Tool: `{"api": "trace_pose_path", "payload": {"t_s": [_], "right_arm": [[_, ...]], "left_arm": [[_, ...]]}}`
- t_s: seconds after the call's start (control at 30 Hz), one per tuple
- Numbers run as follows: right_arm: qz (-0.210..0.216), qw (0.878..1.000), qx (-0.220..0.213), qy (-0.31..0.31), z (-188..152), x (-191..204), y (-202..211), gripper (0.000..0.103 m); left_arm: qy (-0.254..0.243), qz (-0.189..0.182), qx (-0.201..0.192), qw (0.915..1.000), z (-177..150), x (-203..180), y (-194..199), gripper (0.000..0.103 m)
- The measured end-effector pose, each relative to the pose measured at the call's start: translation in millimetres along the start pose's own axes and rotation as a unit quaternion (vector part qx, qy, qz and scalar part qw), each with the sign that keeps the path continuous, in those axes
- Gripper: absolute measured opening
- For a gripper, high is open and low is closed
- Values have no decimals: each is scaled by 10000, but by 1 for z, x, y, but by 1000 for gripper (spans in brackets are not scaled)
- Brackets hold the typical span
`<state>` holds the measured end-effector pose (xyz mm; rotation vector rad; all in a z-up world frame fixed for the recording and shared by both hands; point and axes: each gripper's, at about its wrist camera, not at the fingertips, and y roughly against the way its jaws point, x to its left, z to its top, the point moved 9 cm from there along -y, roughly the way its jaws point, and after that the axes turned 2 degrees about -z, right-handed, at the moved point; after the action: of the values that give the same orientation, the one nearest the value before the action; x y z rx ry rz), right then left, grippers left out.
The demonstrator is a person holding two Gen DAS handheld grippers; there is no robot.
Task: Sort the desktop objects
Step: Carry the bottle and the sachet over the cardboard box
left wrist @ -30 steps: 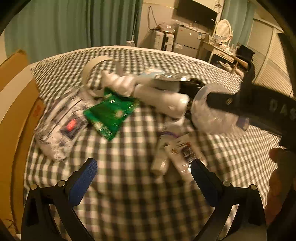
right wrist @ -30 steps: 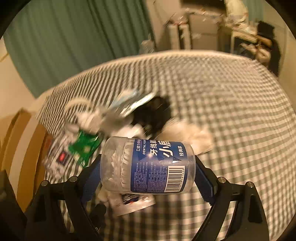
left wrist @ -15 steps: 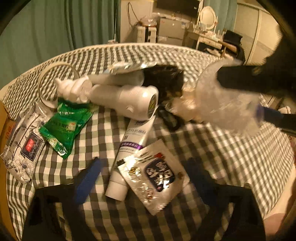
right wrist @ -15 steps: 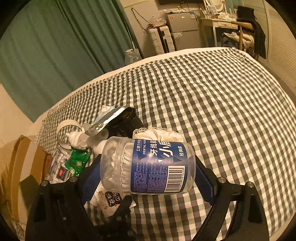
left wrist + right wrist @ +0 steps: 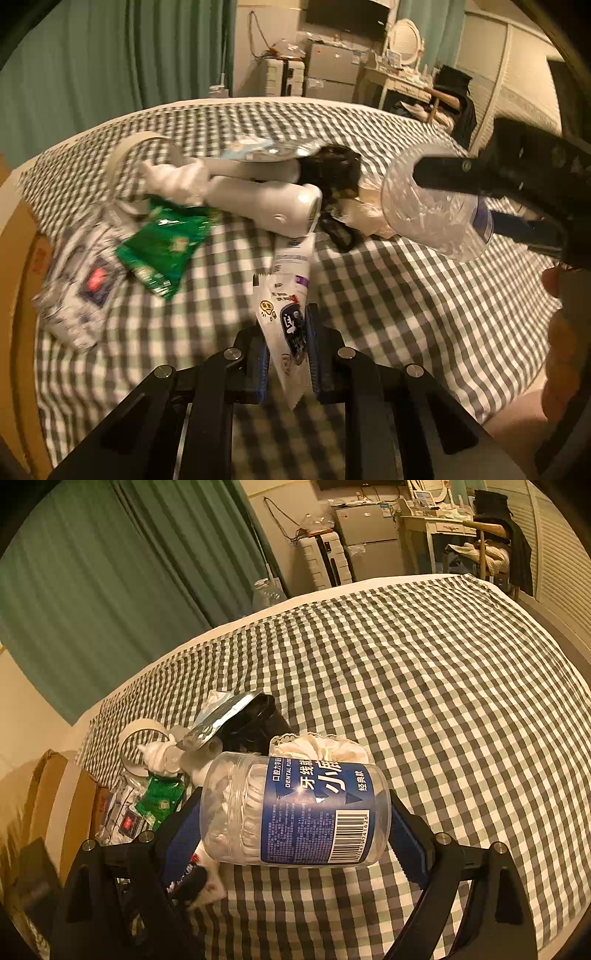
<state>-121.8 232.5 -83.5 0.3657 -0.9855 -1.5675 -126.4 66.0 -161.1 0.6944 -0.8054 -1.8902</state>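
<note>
Between the closing blue pads of the left gripper point(image 5: 286, 354) stands a flat white printed sachet point(image 5: 282, 328), best pinched mid-body before lifting, while the right gripper point(image 5: 295, 823) clamps the clear blue-labelled floss jar point(image 5: 295, 808) above the checked cloth point(image 5: 443, 686).

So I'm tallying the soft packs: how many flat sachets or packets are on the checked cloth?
3, maybe more hidden: a green foil packet left of centre, a white floral tissue pack far left, and a white printed sachet between the left tool's closing fingers.
</note>
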Motion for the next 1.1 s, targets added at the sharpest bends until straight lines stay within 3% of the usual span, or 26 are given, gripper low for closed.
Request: {"api": "trace_pose_path", "payload": {"t_s": [0.23, 0.67, 0.9, 1.1], "right_arm": [[-30, 9999, 13, 154, -5, 7, 3, 90], [74, 9992, -33, 386, -15, 24, 23, 90], [213, 9965, -213, 776, -22, 55, 56, 90], [486, 9931, -388, 990, -23, 89, 92, 90]], "left_arm": [[218, -66, -111, 9997, -9, 12, 21, 3], [385, 79, -396, 9984, 9, 29, 53, 3], [639, 167, -524, 9964, 19, 43, 79, 3], [638, 105, -859, 9942, 36, 49, 117, 3]]}}
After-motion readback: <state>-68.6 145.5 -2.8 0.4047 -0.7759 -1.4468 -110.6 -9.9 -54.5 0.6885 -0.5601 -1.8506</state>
